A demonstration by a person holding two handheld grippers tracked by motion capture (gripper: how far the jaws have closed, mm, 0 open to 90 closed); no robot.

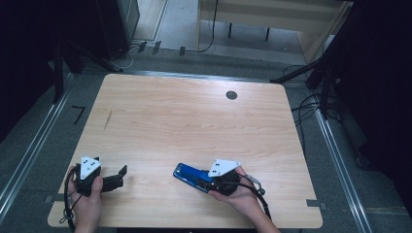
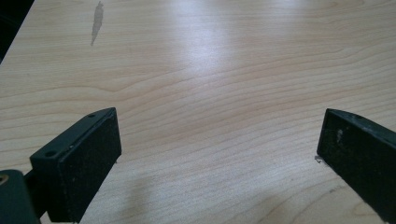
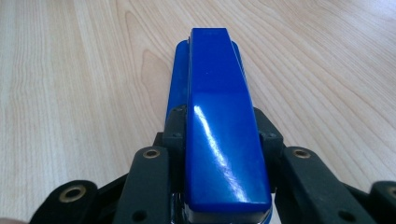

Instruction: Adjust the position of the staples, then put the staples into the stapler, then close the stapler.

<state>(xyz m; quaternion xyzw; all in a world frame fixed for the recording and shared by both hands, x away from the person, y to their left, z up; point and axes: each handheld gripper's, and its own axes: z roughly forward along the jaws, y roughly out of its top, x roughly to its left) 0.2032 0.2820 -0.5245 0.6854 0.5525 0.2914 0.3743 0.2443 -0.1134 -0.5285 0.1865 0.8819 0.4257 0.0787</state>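
Note:
A glossy blue stapler [image 1: 188, 174] [image 3: 212, 70] lies low over the wooden table [image 1: 194, 121] near its front edge, nose pointing left and away. My right gripper [image 1: 205, 180] [image 3: 218, 125] is shut on its rear half, one black jaw pressed against each side. At the front left corner my left gripper [image 1: 119, 177] [image 2: 219, 130] rests on the table, held by a hand, its jaws wide open over bare wood.
A round dark grommet hole [image 1: 231, 95] sits near the table's far edge, and a dark streak [image 1: 107, 120] [image 2: 96, 23] marks the left part. Black stand legs and cables [image 1: 306, 109] lie on the floor around the table.

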